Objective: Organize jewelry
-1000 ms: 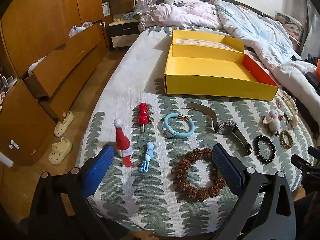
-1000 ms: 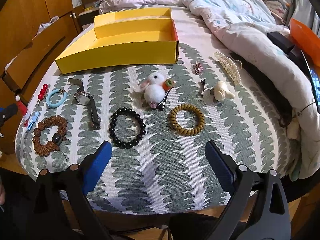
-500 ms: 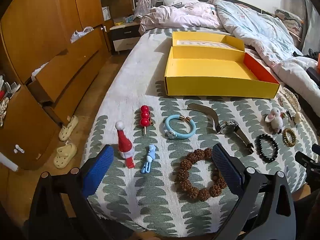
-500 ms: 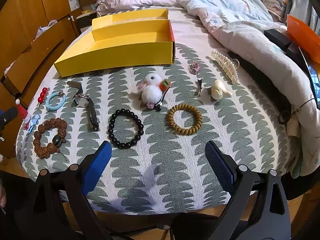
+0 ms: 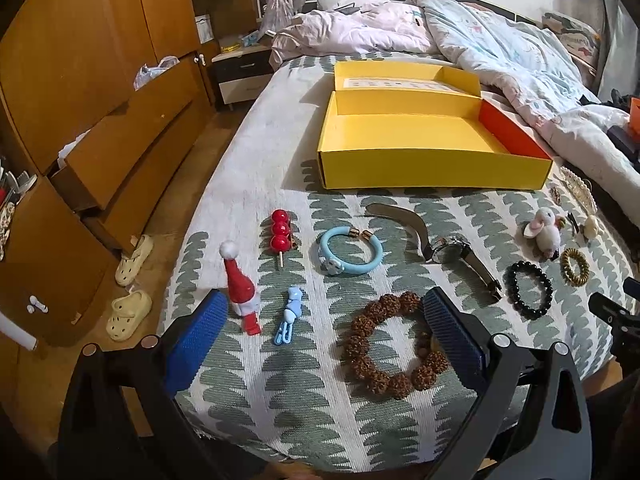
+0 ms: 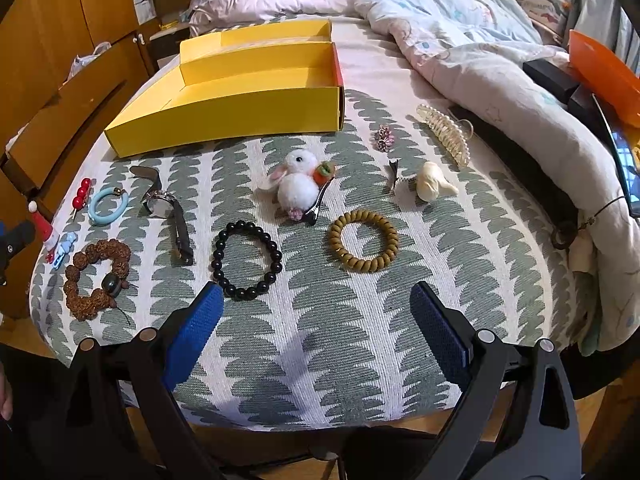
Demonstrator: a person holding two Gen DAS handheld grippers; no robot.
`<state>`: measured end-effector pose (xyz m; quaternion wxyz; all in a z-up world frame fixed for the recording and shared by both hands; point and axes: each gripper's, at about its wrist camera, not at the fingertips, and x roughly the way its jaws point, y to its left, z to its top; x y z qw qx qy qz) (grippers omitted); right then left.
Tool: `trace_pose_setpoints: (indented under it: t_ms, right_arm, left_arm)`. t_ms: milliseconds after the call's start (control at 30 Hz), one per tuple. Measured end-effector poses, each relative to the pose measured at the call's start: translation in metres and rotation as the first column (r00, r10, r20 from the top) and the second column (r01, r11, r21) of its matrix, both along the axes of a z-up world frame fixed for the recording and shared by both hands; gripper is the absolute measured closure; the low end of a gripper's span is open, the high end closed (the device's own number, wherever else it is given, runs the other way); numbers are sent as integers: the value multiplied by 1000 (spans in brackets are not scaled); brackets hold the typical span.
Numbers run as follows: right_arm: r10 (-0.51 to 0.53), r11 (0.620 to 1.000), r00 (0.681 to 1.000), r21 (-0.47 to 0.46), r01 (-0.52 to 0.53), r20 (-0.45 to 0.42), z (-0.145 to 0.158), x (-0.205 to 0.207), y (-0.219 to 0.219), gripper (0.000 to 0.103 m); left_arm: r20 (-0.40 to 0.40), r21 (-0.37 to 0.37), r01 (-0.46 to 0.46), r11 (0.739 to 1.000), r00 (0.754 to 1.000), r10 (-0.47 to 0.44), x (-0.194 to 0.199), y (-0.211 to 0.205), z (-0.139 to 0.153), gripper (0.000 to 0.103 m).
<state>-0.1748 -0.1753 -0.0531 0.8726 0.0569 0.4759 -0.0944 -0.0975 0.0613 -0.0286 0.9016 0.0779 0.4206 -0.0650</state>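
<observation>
Down at the near edge of the bed, my left gripper (image 5: pixel 322 330) is spread wide with nothing in it, hovering over the seed bracelet (image 5: pixel 394 346) and blue clip (image 5: pixel 289 315). My right gripper (image 6: pixel 314 318) is just as wide and empty, with the black beads (image 6: pixel 247 260) by its left finger and the coil tie (image 6: pixel 363 246) a bit further out. Past those sit the watch (image 5: pixel 448 249), blue bangle (image 5: pixel 351 250) and bunny clip (image 6: pixel 298 186). Far back sits the open yellow box (image 5: pixel 432 168).
</observation>
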Motion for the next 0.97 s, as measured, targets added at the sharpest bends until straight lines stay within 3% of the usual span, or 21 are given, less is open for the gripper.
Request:
trace_pose_setpoints:
  t_ms: [967]
  right_arm:
    - [-6,1000,1000,-6,5,-18,-4,1,-2,8]
  left_arm:
    - [6,13,21,1000,1000,-22,-3,-4,0,6]
